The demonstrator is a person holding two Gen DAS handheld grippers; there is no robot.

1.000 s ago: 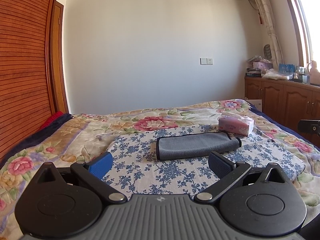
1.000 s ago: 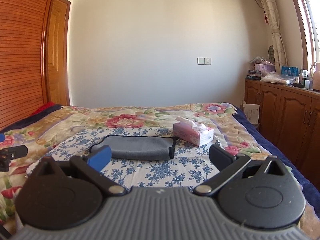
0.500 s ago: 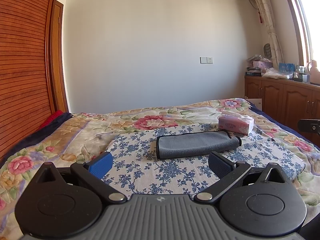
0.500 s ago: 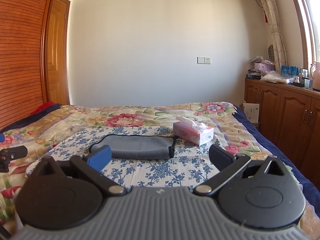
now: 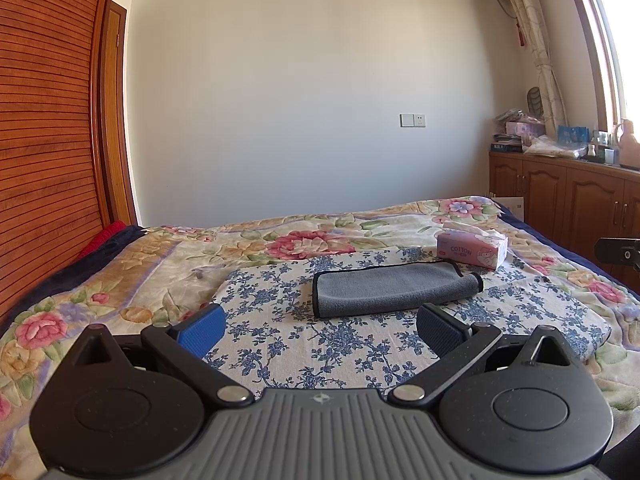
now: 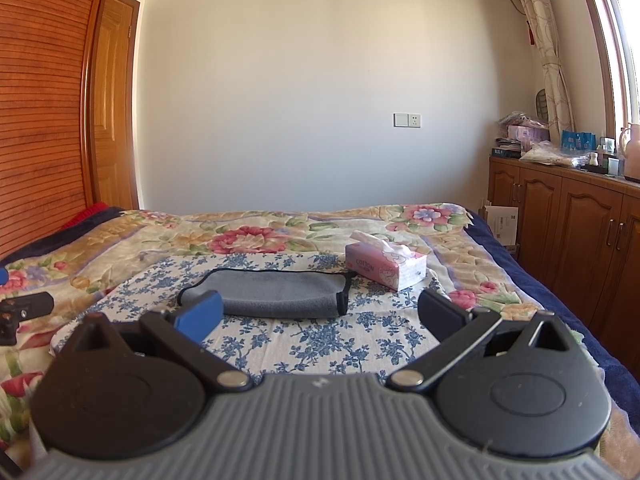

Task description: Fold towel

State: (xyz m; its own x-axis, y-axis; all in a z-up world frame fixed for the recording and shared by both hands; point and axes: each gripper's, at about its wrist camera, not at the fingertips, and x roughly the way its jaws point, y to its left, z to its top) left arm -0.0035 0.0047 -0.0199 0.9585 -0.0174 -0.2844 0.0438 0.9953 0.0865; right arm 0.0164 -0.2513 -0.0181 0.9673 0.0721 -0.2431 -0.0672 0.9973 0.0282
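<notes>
A grey towel [image 5: 394, 289] with a black hem lies folded into a long strip on a blue-flowered cloth [image 5: 280, 320] on the bed; it also shows in the right wrist view [image 6: 276, 294]. My left gripper [image 5: 320, 326] is open and empty, held above the cloth just short of the towel. My right gripper [image 6: 318, 312] is open and empty, also short of the towel, towards its right end. Neither gripper touches the towel.
A pink tissue box [image 5: 472, 249] stands on the bed just beyond the towel's right end, also in the right wrist view [image 6: 384, 266]. Wooden cabinets [image 6: 568, 228] run along the right. A slatted wooden wardrobe [image 5: 44, 128] is on the left.
Both grippers stay open and nearly still. The towel has not moved; the views shift only very slightly.
</notes>
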